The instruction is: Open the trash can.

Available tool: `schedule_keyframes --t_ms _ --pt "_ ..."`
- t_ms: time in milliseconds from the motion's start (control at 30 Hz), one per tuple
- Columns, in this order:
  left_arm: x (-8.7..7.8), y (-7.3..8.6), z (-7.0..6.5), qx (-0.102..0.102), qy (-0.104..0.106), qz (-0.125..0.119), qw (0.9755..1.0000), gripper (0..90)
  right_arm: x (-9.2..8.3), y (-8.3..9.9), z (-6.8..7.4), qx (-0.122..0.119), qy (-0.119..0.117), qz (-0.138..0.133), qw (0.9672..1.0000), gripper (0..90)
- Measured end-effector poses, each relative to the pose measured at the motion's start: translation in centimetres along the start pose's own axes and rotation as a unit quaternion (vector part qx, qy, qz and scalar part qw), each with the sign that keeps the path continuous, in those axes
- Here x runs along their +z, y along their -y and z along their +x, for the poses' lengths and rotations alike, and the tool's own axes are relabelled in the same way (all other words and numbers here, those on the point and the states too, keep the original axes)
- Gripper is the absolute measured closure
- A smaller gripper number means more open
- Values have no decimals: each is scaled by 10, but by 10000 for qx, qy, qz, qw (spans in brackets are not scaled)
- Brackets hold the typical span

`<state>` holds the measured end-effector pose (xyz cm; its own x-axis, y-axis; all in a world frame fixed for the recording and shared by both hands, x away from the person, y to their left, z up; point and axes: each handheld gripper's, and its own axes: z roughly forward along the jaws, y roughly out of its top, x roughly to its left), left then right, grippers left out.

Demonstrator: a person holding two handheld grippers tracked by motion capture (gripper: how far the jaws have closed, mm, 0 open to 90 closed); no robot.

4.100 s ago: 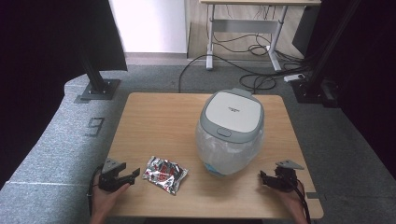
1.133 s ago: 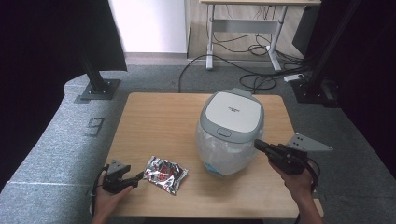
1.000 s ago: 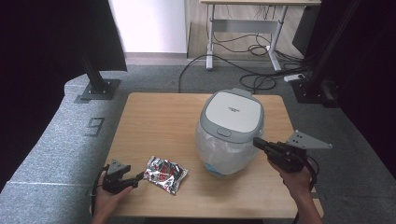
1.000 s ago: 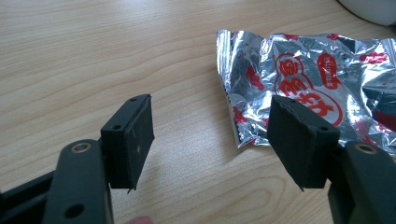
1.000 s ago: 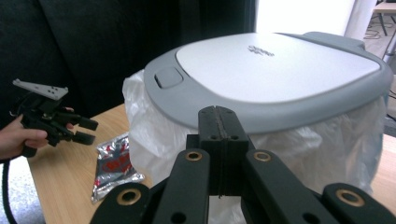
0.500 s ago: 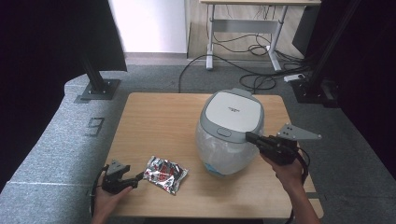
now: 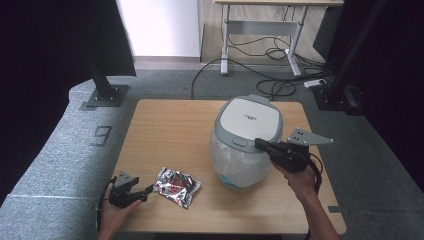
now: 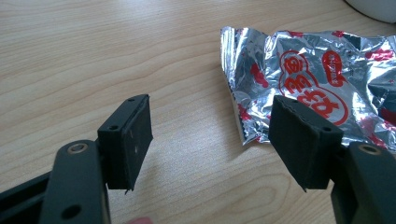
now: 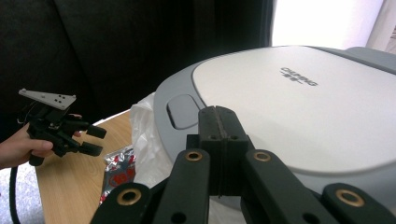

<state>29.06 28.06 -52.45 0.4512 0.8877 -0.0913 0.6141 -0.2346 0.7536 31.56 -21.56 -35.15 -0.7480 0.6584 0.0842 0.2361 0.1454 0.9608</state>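
Observation:
A grey and white rice cooker (image 7: 246, 137) with a closed lid (image 9: 299, 102) stands right of the table's middle, its body wrapped in clear plastic. My right gripper (image 7: 260, 144) is shut with nothing between its jaws, its tip at the lid's front edge right of the grey lid button (image 9: 180, 109). A crumpled silver and red foil packet (image 7: 177, 186) lies near the front left. My left gripper (image 7: 147, 192) rests on the wood just left of the foil packet (image 8: 317, 79), open, with the packet's edge beyond its pads (image 8: 133, 137).
The wooden table (image 7: 170, 130) has bare room across its left and back. Grey carpeted flooring surrounds it. Black stand bases, cables and a desk frame (image 7: 260, 35) sit beyond the far edge.
My right gripper has moved left and slightly up, from the table's right side to the cooker's lid edge. The left gripper and packet have stayed put.

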Motion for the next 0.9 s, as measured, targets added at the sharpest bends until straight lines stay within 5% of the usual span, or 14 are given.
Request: schedule_keyframes --t_ms 900 --pt "0 0 0 -1 -21 24 10000 306 29 -9 12 -175 -85 54 9998 898"
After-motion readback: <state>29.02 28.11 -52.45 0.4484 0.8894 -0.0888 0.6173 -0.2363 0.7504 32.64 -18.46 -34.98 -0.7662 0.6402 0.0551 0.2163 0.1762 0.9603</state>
